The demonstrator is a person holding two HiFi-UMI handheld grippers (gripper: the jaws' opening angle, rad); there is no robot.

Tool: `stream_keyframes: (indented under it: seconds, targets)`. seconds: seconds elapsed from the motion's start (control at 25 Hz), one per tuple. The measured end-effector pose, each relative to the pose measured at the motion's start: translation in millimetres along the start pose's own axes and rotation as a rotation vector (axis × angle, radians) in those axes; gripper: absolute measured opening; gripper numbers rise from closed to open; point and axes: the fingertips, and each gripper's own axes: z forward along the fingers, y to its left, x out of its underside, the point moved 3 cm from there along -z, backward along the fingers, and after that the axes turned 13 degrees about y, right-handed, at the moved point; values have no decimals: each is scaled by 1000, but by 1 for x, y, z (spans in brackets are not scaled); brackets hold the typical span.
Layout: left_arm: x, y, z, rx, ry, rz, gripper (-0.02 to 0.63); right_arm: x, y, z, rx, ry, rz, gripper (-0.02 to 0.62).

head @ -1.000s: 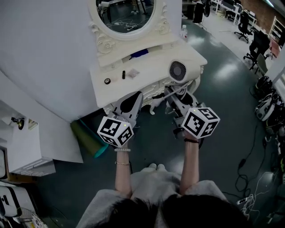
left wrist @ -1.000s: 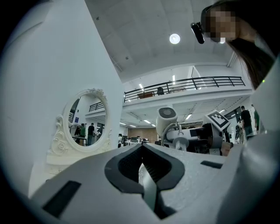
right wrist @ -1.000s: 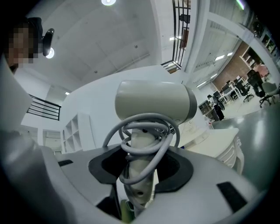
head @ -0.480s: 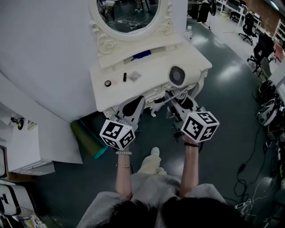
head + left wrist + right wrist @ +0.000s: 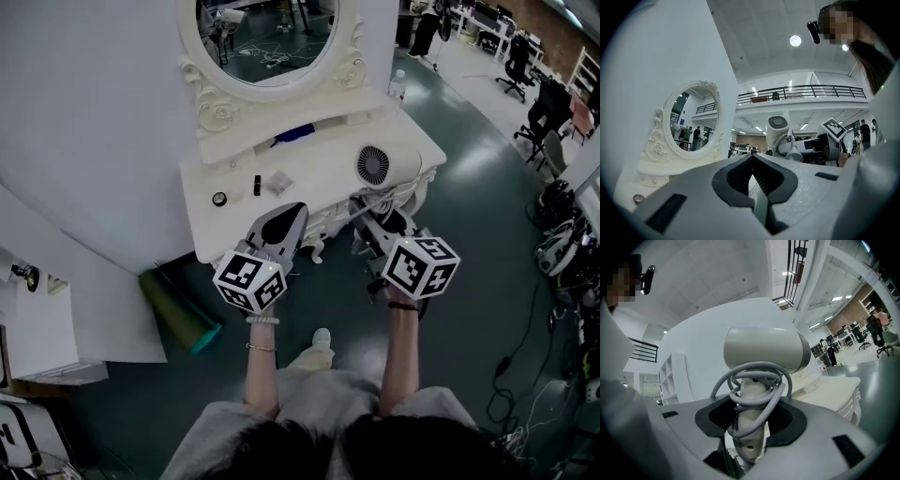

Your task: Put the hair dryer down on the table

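While right gripper (image 5: pixel 368 208) clamps the hair dryer (image 5: pixel 373 167), left gripper (image 5: pixel 284 217) sits closed; empty.

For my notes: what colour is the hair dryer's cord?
The cord is grey; the right gripper view shows it best.

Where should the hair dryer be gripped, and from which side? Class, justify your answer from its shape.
Grip the hair dryer by its handle, coming from the free end, as the right gripper does. The handle is slim and straight; the barrel is fat and round, with cord coiled beneath.
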Motion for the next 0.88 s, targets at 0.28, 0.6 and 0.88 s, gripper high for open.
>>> stream_keyframes:
  seconds: [0.28,0.6,0.88]
  targets:
    - [-6,24,25,31,-18,-12,5,-12,-18,25,34,21,-5,187]
    - [-16,43,47,64,-27,7,5,-29,-35,42,55,1,11,187]
    - [-19,60,69,76,-31,18,5,-33,-54,56,83,-4,18,187]
